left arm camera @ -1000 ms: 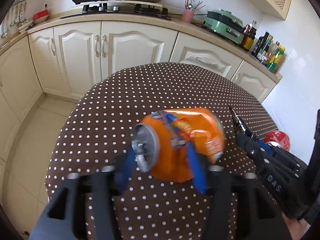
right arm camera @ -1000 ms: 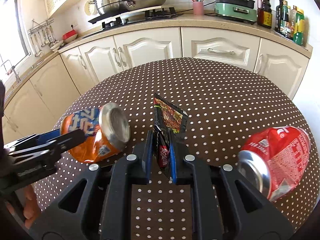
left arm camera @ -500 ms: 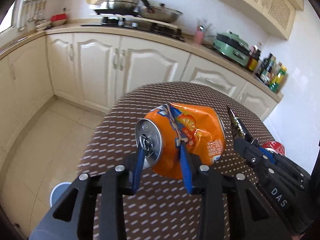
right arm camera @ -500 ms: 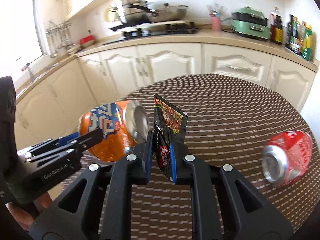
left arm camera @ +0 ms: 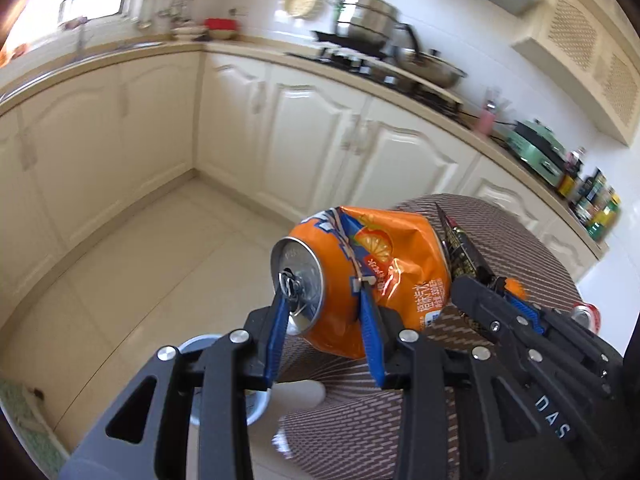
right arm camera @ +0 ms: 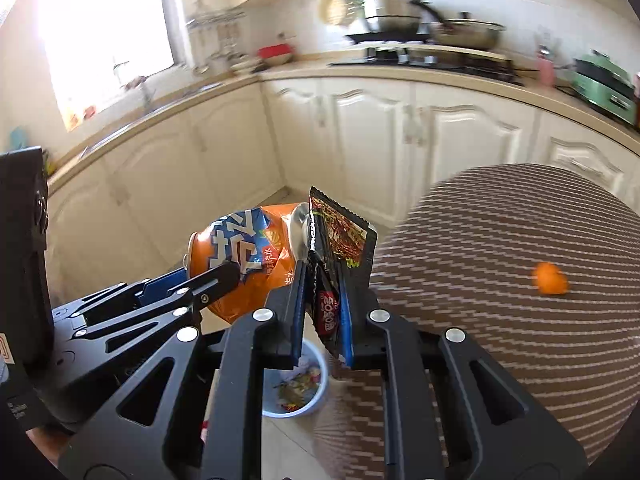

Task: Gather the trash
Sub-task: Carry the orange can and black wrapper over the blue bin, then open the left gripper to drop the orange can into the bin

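A crushed orange soda can (left arm camera: pixel 384 256) hangs in the air past the table's edge, its top end pinched in my left gripper (left arm camera: pixel 322 292), which is shut on it. In the right wrist view the same can (right arm camera: pixel 248 248) shows just left of my right gripper (right arm camera: pixel 322 276). That gripper is shut on a dark crumpled snack wrapper (right arm camera: pixel 340 232) standing up between its blue pads. Below both grippers a small blue-rimmed bin (right arm camera: pixel 325 376) stands on the floor with scraps inside. In the left wrist view my own fingers hide most of the bin (left arm camera: pixel 192 350).
The round table (right arm camera: pixel 500 240) with a brown dotted cloth lies to the right. A red can (left arm camera: pixel 586 314) and a small orange scrap (right arm camera: pixel 550 278) lie on it. Cream cabinets (left arm camera: pixel 312 140) and a counter run along the far side across the tiled floor (left arm camera: pixel 140 260).
Both grippers have swung left off the table with the can and the wrapper, and now hang over the floor by the bin. The red can stayed on the table.
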The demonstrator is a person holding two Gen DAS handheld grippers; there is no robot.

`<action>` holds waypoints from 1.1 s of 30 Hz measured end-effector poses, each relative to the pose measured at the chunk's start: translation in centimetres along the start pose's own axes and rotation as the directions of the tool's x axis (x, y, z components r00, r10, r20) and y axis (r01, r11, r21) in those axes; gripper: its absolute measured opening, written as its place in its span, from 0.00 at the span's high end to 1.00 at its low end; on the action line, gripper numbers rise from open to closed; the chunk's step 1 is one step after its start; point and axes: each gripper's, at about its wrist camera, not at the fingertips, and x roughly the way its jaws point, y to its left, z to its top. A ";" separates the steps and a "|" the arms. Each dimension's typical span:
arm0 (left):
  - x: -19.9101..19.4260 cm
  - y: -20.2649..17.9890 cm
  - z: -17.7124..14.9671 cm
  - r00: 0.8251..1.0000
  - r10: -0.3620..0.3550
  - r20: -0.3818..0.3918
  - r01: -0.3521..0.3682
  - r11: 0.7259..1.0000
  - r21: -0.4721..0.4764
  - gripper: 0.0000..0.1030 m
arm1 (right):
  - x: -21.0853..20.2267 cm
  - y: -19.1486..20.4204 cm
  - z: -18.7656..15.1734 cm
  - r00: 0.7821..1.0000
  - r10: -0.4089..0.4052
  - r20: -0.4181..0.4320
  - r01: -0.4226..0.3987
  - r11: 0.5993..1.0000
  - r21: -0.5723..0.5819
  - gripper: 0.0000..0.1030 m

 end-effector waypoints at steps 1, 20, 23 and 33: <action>0.0 1.2 -0.2 1.000 0.008 -0.004 -0.008 1.000 -0.012 0.68 | 0.8 1.2 -0.2 1.000 0.013 -0.014 -0.013 1.000 -0.012 0.85; 13.1 17.6 -8.4 0.934 0.154 -0.322 -0.217 0.961 -0.171 0.68 | 18.7 7.7 -8.4 0.934 0.030 -0.355 -0.051 0.998 -0.049 0.85; 16.2 18.4 -9.7 0.910 0.160 -0.381 -0.233 0.960 -0.153 0.67 | 21.2 7.3 -9.8 0.914 0.029 -0.404 -0.049 0.998 -0.040 0.85; 20.6 18.4 -10.9 0.879 0.116 -0.462 -0.209 0.965 -0.156 0.63 | 25.5 6.2 -12.1 0.874 0.032 -0.486 -0.040 0.999 -0.006 0.85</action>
